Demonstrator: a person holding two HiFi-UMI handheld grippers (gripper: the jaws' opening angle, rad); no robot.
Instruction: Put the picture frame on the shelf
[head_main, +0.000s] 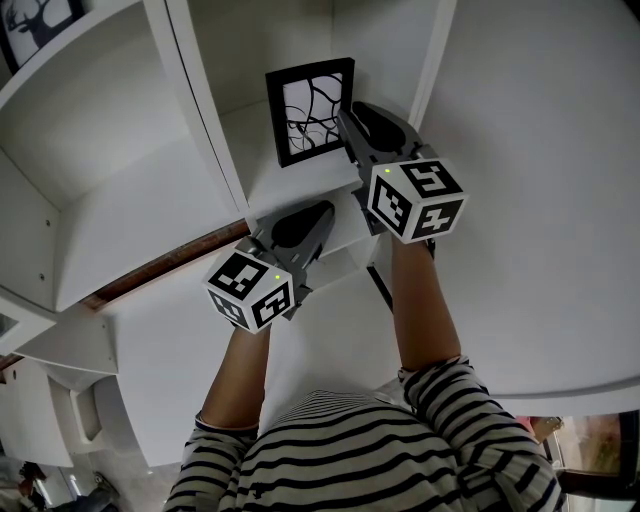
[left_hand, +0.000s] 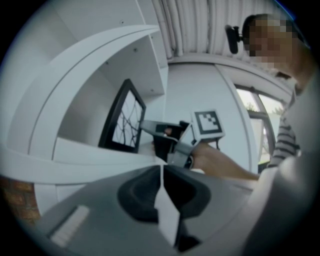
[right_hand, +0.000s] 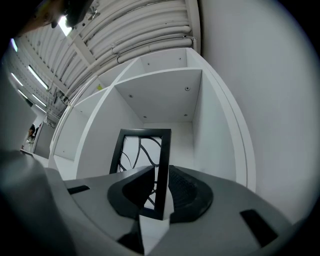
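Head view, quick count: 2 grippers, 1 per hand. There's my right gripper (head_main: 350, 125) w/ its marker cube (head_main: 415, 200), and my left gripper (head_main: 318, 212) w/ a cube of its own. 2 framed pics: the picture frame (head_main: 312, 110) I'm holding, plus a second frame (head_main: 35, 25) cut off at the top-left corner in another compartment. 1 shelf (head_main: 150, 200) w/ several open compartments.

Materials: the shelf is smooth white board w/ flat panels and square-cornered bays. The right gripper view shows small screw dots in the bay's ceiling. The picture frame is rectangular, a plain black flat moulding round a white sheet w/ curving black lines. Both grippers are matte grey w/ dark scooped pads, and 1 pad on the right gripper looks ribbed. The cubes are white w/ black square markers. My sleeves (head_main: 470, 410) are striped black & white, forearms bare.

Position: the picture frame stands upright inside the middle compartment, print side toward me. Its lower edge is down at the shelf board, but I can't tell if it's resting its weight there. My right gripper is clamped on the frame's right side bar, low down, w/ 1 jaw on the print side and 1 on the back. My left gripper has its jaws pressed together w/ nothing between them. It sits lower and nearer me than the frame, by the board's front edge, not touching the frame.
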